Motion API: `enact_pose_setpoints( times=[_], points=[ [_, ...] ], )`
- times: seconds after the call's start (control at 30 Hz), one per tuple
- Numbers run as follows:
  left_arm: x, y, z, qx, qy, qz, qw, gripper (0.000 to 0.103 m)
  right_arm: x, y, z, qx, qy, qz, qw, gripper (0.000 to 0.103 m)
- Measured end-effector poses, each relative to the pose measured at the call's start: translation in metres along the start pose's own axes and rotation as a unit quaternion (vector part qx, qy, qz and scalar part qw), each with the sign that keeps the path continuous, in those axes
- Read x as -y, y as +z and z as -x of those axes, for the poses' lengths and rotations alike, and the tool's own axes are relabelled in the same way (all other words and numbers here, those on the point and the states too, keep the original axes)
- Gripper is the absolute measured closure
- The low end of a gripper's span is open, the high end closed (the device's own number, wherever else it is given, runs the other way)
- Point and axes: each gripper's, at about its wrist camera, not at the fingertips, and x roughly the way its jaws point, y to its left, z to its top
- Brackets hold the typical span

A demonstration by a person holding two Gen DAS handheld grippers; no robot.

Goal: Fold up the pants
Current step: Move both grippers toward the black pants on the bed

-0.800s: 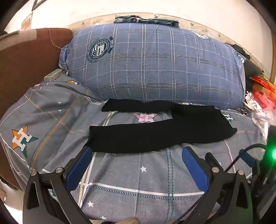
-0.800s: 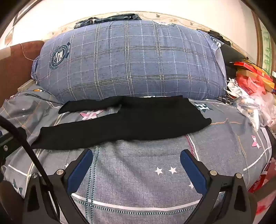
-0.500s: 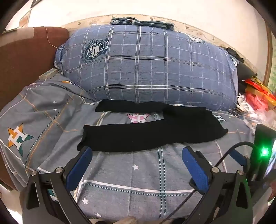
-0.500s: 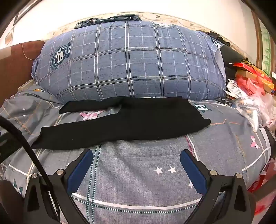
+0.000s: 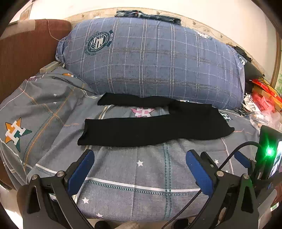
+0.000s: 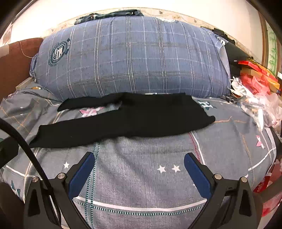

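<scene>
Grey patterned bedspread [image 5: 123, 176] covers the work surface, printed with small white stars, check lines and star-shaped "H" logos. Behind it, a large blue plaid pillow [image 5: 149, 61] lies across the far side, with a round crest printed near its left end. A folded piece of dark denim-like cloth [image 5: 148, 15] sits on top of the pillow. Brown upholstery [image 5: 26, 52] shows at far left. Red and white packaging clutter [image 6: 255, 88] is piled at the right edge of the bed.

Black pants [image 5: 149, 128] lie flat on the bedspread, just in front of the pillow. Waist end is to the right; both legs run to the left. The far leg lies along the pillow's base, the near leg is angled slightly toward the cameras, and a wedge of bedspread with a pink logo shows between them. Pants are unfolded.

Left gripper [image 5: 139, 167]: jaws spread wide, blue pads apart, nothing between them. It hovers over bare bedspread on the near side of the pants, roughly below the near leg; not touching the fabric. A black cable [image 5: 238, 149] and a device with a green light [image 5: 269, 151] show at its right.

Right gripper [image 6: 139, 167]: jaws also spread wide, empty. It hovers over bare bedspread short of the pants' near edge, no contact visible.
</scene>
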Motion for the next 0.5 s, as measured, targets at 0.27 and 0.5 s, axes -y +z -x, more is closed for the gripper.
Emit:
enact_pose_setpoints(
  times=[0.27,0.5],
  points=[
    [-0.006,-0.013,-0.031,-0.036,0.010,0.003,0.9993,0.000,0.002,-0.013,-0.023,-0.030,0.000,-0.001,1.000,0.000],
    [-0.012,-0.024,-0.058,-0.069,0.024,0.006,0.9973,0.000,0.006,-0.021,-0.044,-0.059,-0.003,-0.008,0.998,0.000]
  ],
)
